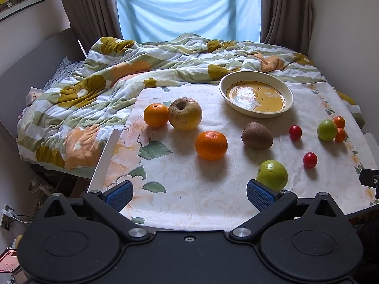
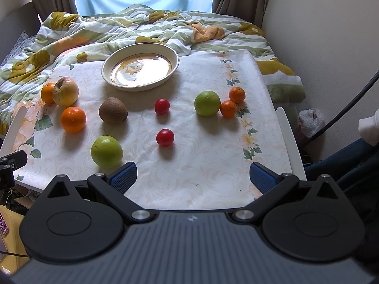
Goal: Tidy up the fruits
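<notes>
Fruit lies scattered on a floral-clothed table (image 1: 184,196) (image 2: 201,165). A cream plate (image 1: 257,94) (image 2: 140,69) with a yellow cartoon base stands empty at the back. At the left sit two oranges (image 1: 155,115) (image 1: 211,145) and a yellowish apple (image 1: 185,114) (image 2: 65,91). A kiwi (image 1: 257,135) (image 2: 113,110), two cherry tomatoes (image 2: 162,106) (image 2: 165,137), two green apples (image 1: 272,174) (image 2: 207,103) and two small tangerines (image 2: 237,94) (image 2: 228,108) lie further right. My left gripper (image 1: 189,195) and right gripper (image 2: 193,177) hover open over the near edge, holding nothing.
A rumpled flowered quilt (image 1: 118,71) covers the bed behind the table, under a curtained window (image 1: 187,7). White chair rails (image 1: 104,158) (image 2: 290,137) flank the table. A person's leg (image 2: 343,161) and a plastic bag (image 2: 310,120) are at the right by the wall.
</notes>
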`<control>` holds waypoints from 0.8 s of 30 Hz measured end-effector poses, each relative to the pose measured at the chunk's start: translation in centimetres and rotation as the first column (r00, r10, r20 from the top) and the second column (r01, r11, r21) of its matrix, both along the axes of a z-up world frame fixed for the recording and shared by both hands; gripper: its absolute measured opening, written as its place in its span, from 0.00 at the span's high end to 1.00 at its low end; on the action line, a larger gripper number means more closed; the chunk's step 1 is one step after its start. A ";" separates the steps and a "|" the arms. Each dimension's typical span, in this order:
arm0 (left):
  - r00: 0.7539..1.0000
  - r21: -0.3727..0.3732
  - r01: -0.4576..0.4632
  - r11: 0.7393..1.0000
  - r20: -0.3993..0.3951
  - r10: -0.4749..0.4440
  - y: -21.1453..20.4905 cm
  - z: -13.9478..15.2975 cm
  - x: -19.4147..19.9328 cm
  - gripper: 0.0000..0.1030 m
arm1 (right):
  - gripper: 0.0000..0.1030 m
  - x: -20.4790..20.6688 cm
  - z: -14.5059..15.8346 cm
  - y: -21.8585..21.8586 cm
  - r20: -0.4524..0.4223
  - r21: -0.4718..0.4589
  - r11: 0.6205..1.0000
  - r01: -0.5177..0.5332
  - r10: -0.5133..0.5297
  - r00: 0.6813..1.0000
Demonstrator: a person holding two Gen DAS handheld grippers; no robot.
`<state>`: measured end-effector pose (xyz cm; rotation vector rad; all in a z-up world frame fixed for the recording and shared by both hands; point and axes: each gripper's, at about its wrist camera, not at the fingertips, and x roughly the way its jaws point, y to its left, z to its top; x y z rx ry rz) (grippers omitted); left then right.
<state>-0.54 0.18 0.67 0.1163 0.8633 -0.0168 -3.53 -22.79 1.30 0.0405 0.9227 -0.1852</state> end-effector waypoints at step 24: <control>1.000 0.012 0.003 1.000 -0.001 -0.003 0.6 0.3 0.6 0.00 | 0.00 0.3 -0.3 -0.5 0.001 0.002 1.000 -0.003 0.003 1.000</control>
